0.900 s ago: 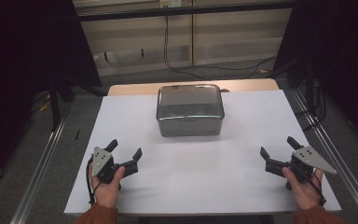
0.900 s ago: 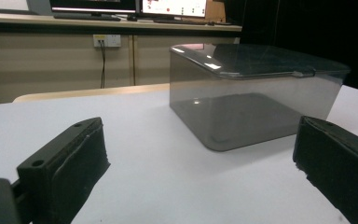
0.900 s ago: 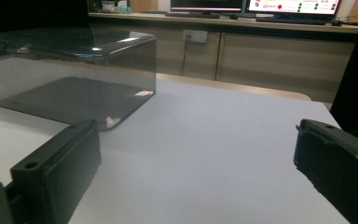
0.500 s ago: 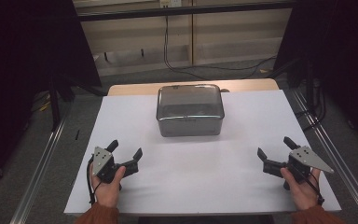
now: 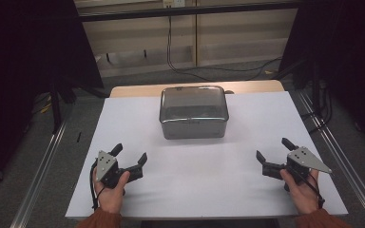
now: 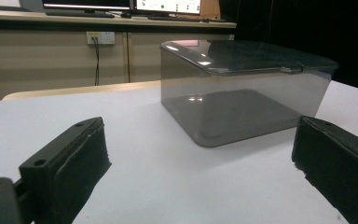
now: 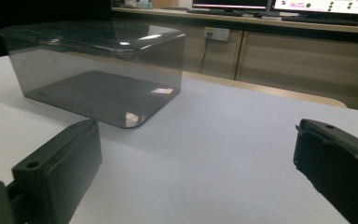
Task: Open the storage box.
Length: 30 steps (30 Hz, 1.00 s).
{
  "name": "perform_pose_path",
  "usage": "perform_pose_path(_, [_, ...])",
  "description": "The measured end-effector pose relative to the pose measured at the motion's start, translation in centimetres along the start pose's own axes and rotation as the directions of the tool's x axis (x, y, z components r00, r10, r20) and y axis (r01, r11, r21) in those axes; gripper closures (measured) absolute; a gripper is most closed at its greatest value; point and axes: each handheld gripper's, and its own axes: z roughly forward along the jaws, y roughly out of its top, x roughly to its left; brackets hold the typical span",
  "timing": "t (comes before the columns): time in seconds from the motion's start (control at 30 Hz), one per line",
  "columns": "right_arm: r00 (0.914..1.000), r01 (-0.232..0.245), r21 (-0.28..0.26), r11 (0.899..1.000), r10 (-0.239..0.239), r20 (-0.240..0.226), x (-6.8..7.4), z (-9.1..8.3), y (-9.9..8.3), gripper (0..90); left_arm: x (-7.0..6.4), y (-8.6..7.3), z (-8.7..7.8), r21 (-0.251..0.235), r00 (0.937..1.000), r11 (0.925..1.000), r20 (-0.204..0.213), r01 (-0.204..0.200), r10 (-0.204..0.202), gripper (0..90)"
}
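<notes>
- box (image 5: 193, 118): smoky see-through plastic, glossy, smooth, lid catching highlights
- table (image 5: 209, 190): white top, matt, smooth; pale wood edge at far side
- left gripper (image 5: 129, 158), right gripper (image 5: 274, 150): matt black jaws, grey metal-looking plates

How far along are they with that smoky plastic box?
Barely begun, it seems. Done: nothing visible; the lid sits on the grey see-through box, which looks empty. In hand: nothing; the left gripper and right gripper are open at the near corners of the white table, well short of the box. Left: likely everything, starting with reaching the box.
</notes>
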Motion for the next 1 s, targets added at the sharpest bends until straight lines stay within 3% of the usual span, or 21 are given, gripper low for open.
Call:
perform_pose_path(0.2, [0.9991, 0.041, 0.01, 0.999, -0.041, -0.01, 0.7, 0.8, 0.2, 0.2, -0.1, -0.1, 0.2, 0.008, 1.0, 1.0, 0.0, -0.003, 0.003, 3.2])
perform_pose_path(0.3, [0.9991, 0.017, 0.015, 1.0, -0.016, -0.04, 1.1, 1.3, 0.3, 0.1, -0.1, -0.1, 0.2, 0.011, 1.0, 0.9999, 0.001, -0.003, 0.003, 3.2])
perform_pose_path(0.57, [0.9946, 0.026, 0.007, 1.0, -0.025, -0.101, 2.7, 2.6, 0.9, 0.1, 0.0, -0.1, 0.2, 0.005, 1.0, 1.0, -0.002, 0.003, -0.003, 3.2])
perform_pose_path(0.73, [0.9929, 0.036, 0.001, 0.999, -0.035, -0.114, 3.4, 3.3, 1.3, 0.1, 0.0, 0.0, 0.2, 0.013, 0.9999, 0.9998, -0.007, -0.015, 0.015, 3.3])
perform_pose_path(0.93, [0.9901, 0.047, -0.005, 0.999, -0.047, -0.132, 4.0, 3.9, 1.6, 0.3, 0.0, 0.0, 0.2, 0.011, 1.0, 0.9999, -0.002, -0.007, 0.007, 3.2])
perform_pose_path(1.0, [0.9907, 0.029, 0.003, 1.0, -0.029, -0.133, 4.1, 4.2, 1.6, 0.4, 0.0, -0.1, 0.2, 0.017, 1.0, 0.9998, -0.002, -0.006, 0.006, 3.2])
